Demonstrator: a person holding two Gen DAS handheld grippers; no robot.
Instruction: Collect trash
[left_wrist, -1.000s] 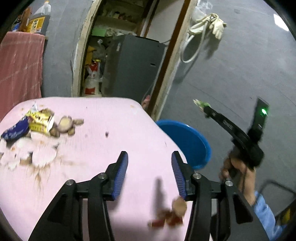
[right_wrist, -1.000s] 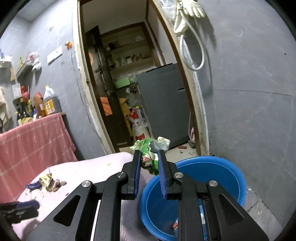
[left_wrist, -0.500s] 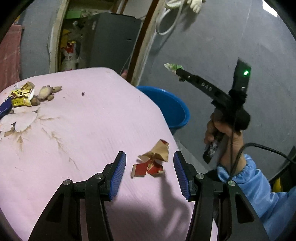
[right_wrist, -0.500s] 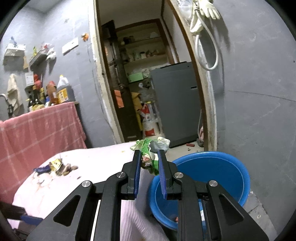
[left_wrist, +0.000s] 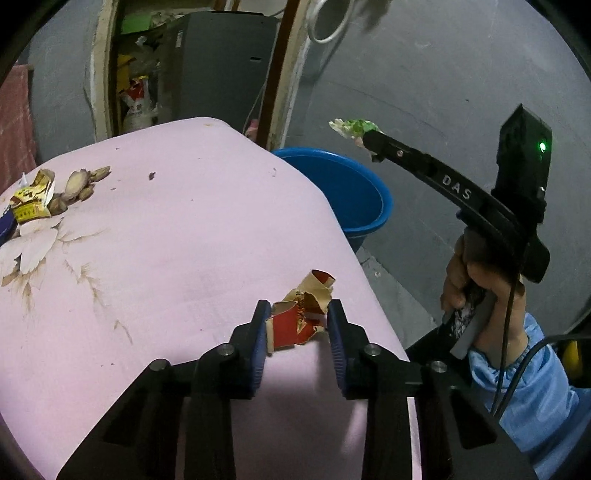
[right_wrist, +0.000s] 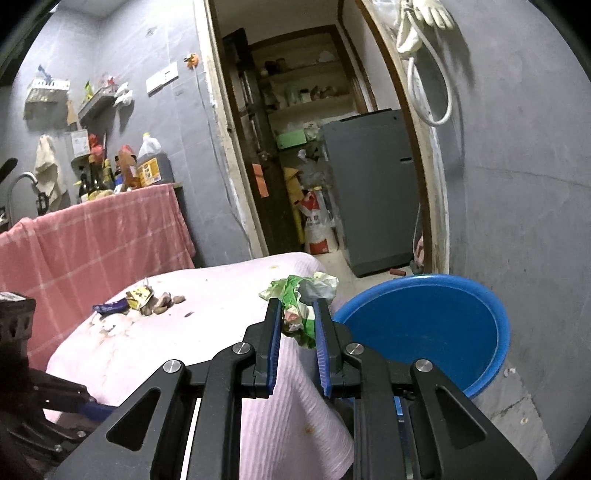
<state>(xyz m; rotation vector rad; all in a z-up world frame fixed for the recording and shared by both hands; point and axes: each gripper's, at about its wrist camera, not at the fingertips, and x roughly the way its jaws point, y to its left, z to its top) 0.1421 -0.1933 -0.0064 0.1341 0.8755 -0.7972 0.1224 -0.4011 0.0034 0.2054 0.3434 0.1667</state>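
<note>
Both wrappers half hidden between fingers (left_wrist: 334, 325).

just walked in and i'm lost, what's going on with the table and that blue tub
A person is clearing trash off a pink-covered table with a gripper in each hand. The right gripper is shut on a crumpled green wrapper, carried near the blue basin on the floor. The left gripper has just been closing around a torn red and tan wrapper lying near the table's edge. More scraps wait at the far side.
</note>
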